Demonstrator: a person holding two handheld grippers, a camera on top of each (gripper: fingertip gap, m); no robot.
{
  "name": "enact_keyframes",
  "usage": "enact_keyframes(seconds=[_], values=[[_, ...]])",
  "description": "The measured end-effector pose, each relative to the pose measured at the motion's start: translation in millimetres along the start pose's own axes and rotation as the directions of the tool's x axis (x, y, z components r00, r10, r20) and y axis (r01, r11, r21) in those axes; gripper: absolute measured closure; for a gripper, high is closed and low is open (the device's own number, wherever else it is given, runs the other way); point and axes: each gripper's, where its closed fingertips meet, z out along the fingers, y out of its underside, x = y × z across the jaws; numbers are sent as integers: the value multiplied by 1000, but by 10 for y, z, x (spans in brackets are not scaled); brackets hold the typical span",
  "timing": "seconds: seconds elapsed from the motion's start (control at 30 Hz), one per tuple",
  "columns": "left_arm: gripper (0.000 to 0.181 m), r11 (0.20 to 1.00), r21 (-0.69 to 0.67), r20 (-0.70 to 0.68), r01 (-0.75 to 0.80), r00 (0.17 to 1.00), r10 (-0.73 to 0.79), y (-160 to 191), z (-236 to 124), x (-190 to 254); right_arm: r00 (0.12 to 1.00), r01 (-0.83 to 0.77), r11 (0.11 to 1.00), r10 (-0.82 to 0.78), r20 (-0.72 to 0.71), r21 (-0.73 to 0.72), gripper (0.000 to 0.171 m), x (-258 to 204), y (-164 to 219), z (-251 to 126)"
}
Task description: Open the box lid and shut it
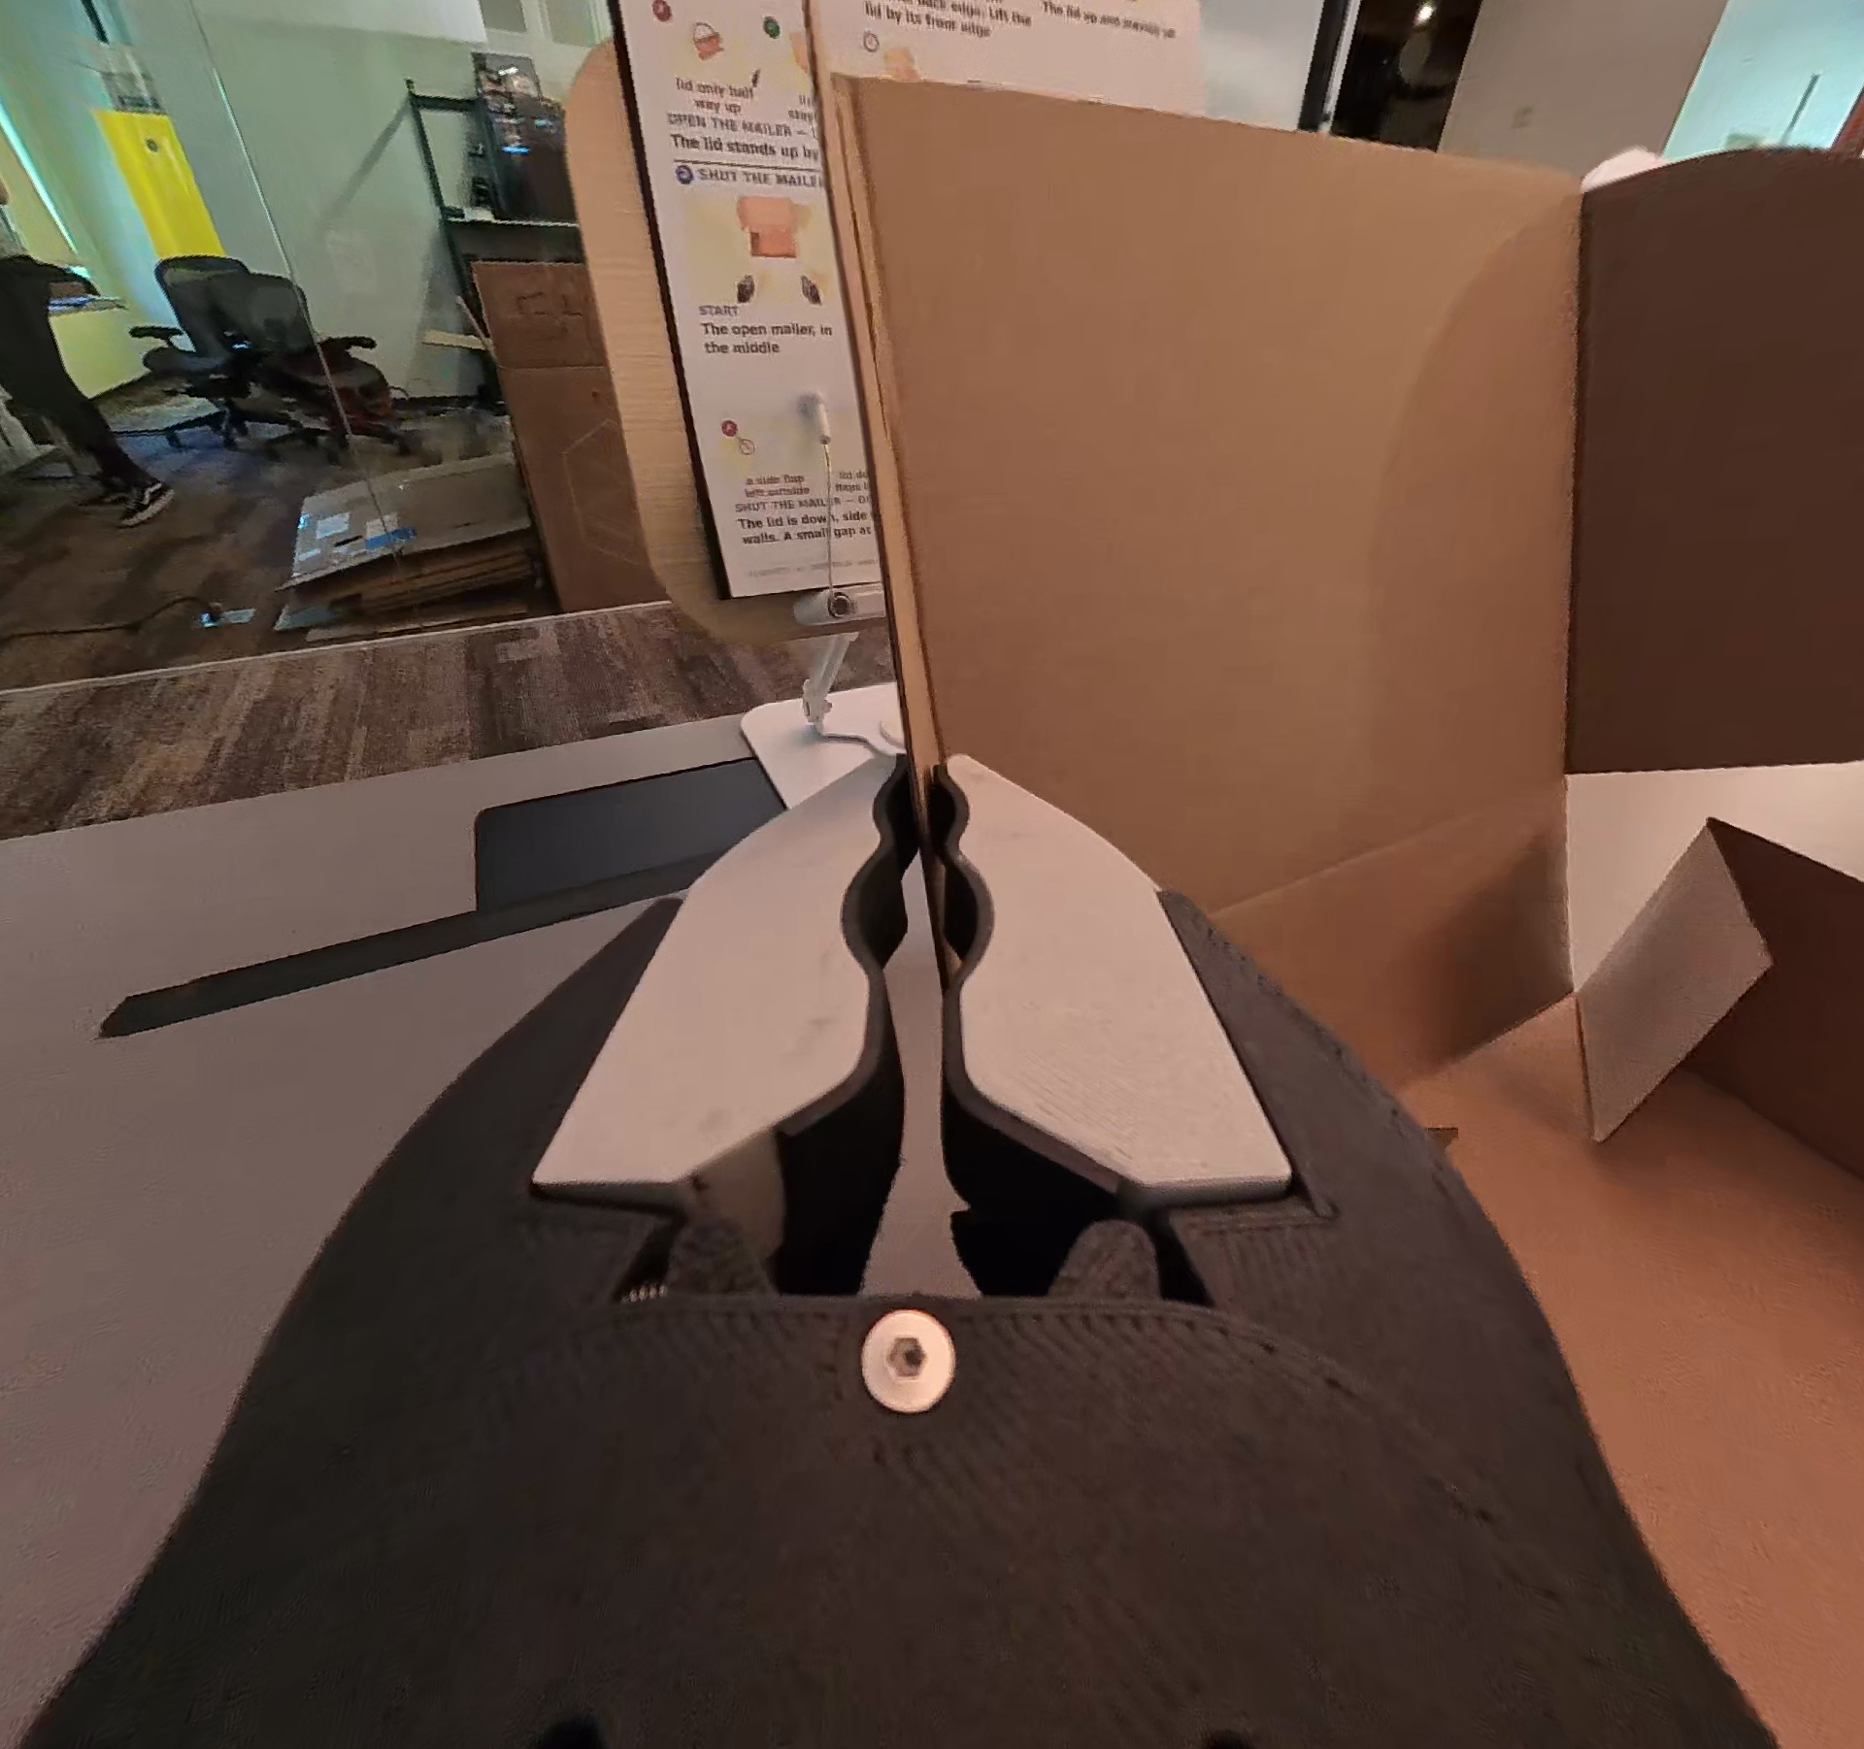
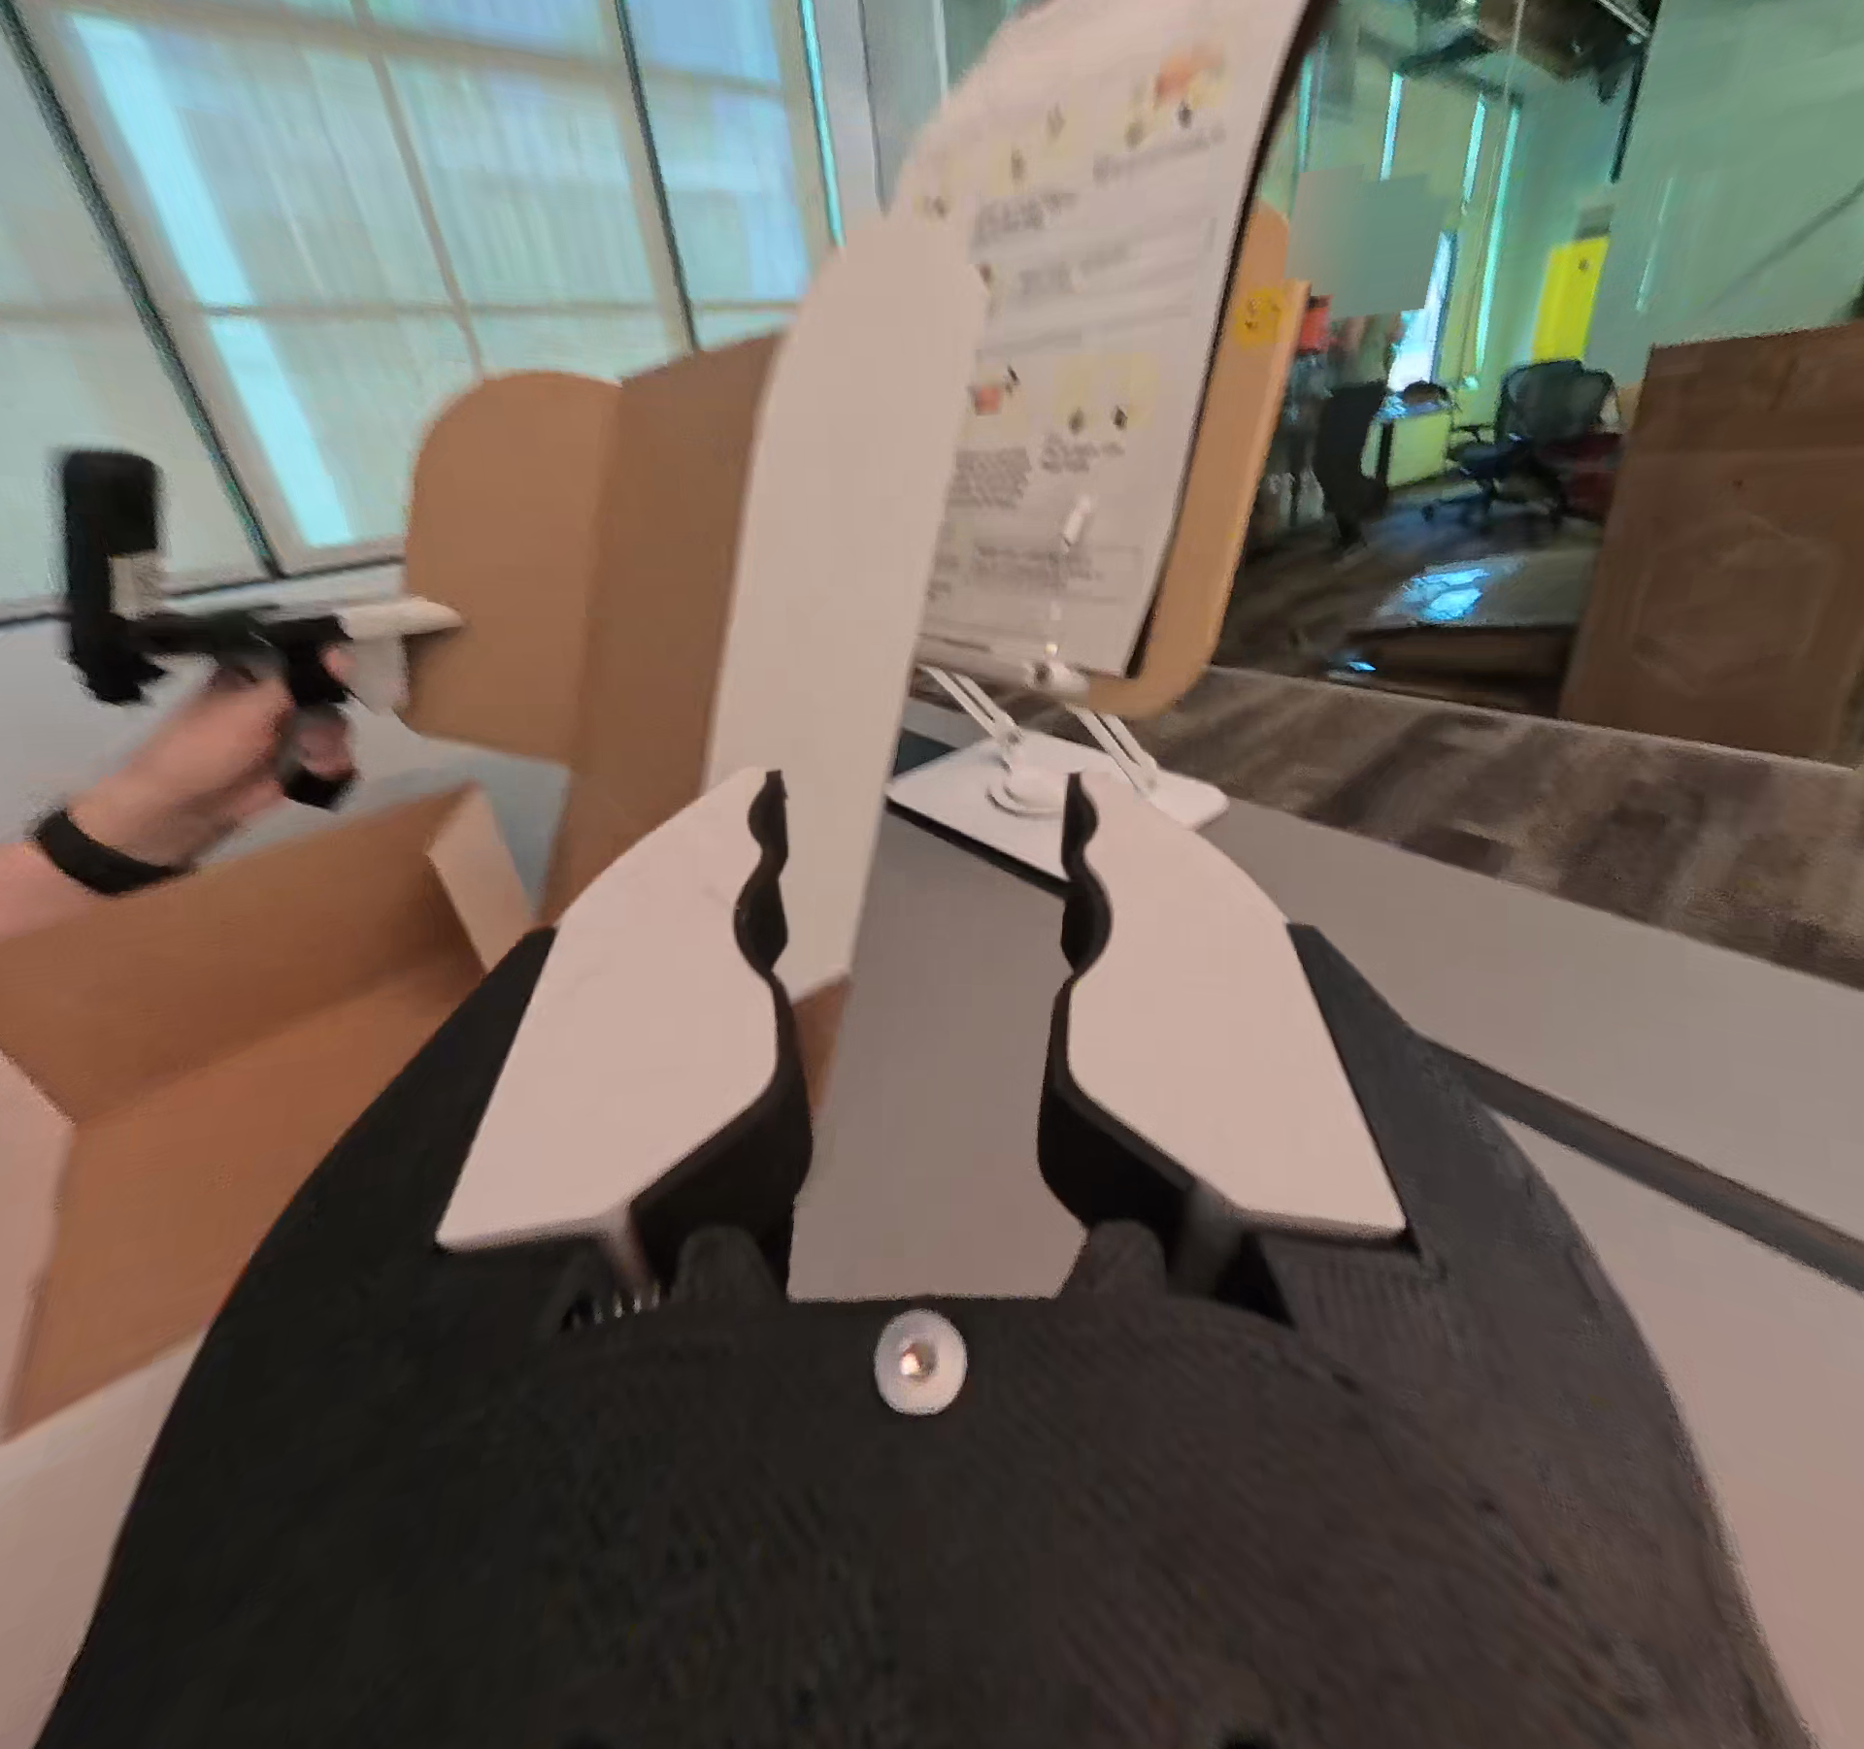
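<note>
Two grippers work at an open cardboard mailer box (image 1: 1664, 1348) on a grey table (image 1: 252, 1146). The left gripper (image 1: 926, 798) is clamped on the edge of a side flap (image 1: 888, 450) of the raised lid (image 1: 1210, 491) — the flap runs edge-on between its fingertips, and the lid stands upright behind the box's brown interior. The right gripper (image 2: 923, 808) is spread wide and holds nothing; the lid's other side flap (image 2: 857, 541), white on this face, rises in the gap — whether it touches a finger is unclear. An instruction board (image 2: 1089, 309) stands behind.
</note>
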Motion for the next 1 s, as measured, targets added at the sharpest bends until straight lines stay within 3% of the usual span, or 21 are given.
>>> enact_keyframes(seconds=[0.17,0.37,0.5,0.57,0.7,0.77,0.87,1.0], values=[[180,1000,4,-11,7,1000,-7,19,32,-11,998,51,993,-46,53,-102,106,-299,-231,259],[180,1000,5,13,-25,1000,25,46,52,-5,999,-4,925,24,49,-379,98,-424,56,677],[179,1000,10,-9,-24,1000,24,28,63,8,998,-28,856,-5,-63,-517,124,-271,348,756],[178,1000,-4,-56,-24,998,24,13,102,51,998,-38,849,9,-57,-526,153,-285,413,798],[173,989,-113,-124,-92,989,78,22,253,59,981,57,846,-145,-125,-530,164,-98,380,785],[174,986,-121,-134,-115,986,98,-39,305,37,980,63,873,-145,-134,-484,167,-91,296,790],[173,995,-40,-151,-92,985,85,-163,321,50,983,87,928,-138,-118,-362,168,-132,108,808],[173,989,78,-136,-126,981,136,-96,238,59,966,225,906,-256,-40,-358,168,-192,144,781]])
